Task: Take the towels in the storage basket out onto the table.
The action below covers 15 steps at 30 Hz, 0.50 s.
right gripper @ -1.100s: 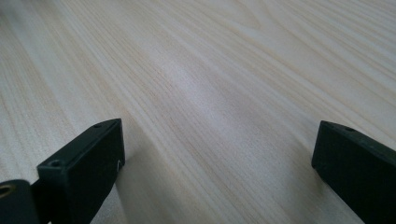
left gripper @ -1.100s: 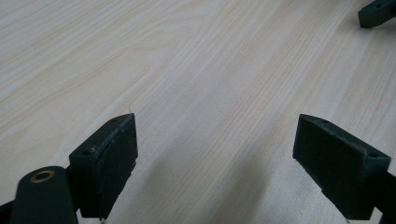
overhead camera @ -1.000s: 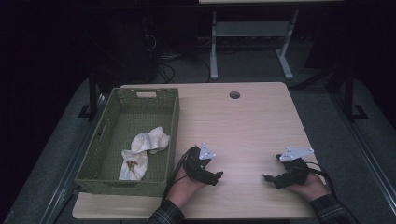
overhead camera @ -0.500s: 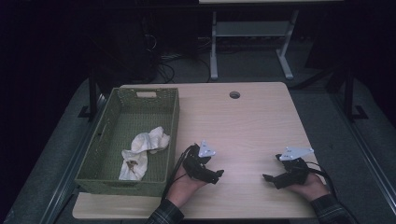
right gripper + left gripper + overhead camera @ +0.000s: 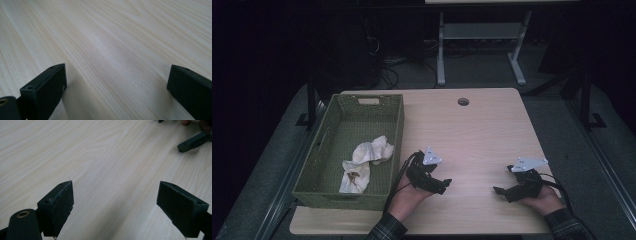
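Note:
On the light wooden table [image 5: 472,130] a hand holds my left gripper [image 5: 443,184] near the front edge, just right of the green woven basket [image 5: 332,192]. Its jaws stand wide apart over bare wood in the left gripper view [image 5: 115,207], with nothing between them. My right gripper [image 5: 500,191] rests at the front right, pointing left toward the other one; its jaws are also spread wide over bare wood [image 5: 116,87]. A crumpled white cloth [image 5: 364,160] with a brownish stain lies inside the basket.
A round cable hole [image 5: 463,101] sits near the table's far edge. One jaw tip of the right gripper [image 5: 192,142] shows at the top right of the left gripper view. Behind the table stand a white metal frame [image 5: 477,45] and cables on the dark floor.

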{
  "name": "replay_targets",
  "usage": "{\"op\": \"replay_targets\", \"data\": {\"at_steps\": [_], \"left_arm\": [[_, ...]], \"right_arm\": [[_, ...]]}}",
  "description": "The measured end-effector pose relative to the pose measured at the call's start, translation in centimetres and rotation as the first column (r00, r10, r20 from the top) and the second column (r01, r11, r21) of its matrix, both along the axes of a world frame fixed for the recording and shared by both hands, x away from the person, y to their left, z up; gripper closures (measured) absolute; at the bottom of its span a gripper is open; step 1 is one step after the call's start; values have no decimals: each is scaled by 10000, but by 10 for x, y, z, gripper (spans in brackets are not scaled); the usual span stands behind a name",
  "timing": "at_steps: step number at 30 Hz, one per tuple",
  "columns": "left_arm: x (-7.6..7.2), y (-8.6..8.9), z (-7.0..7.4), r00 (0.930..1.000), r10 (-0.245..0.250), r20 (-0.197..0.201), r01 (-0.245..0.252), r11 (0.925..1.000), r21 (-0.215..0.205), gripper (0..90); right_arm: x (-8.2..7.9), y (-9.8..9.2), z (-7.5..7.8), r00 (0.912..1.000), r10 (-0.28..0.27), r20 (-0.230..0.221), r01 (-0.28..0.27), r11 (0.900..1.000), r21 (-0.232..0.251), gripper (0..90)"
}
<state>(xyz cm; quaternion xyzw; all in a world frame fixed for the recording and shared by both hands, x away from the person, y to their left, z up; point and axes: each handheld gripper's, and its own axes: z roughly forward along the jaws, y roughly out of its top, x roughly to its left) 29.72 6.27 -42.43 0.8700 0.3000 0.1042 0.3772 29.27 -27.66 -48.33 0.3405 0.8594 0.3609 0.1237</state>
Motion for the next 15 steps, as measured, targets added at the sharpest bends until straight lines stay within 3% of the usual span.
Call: {"op": "replay_targets", "data": {"at_steps": [15], "left_arm": [[6, 1, 20, 9997, -234, 25, 234, 9991, -363, 134]], "right_arm": [[0, 0, 0, 10000, -2, -1, 2, 10000, -6, 22]]}}
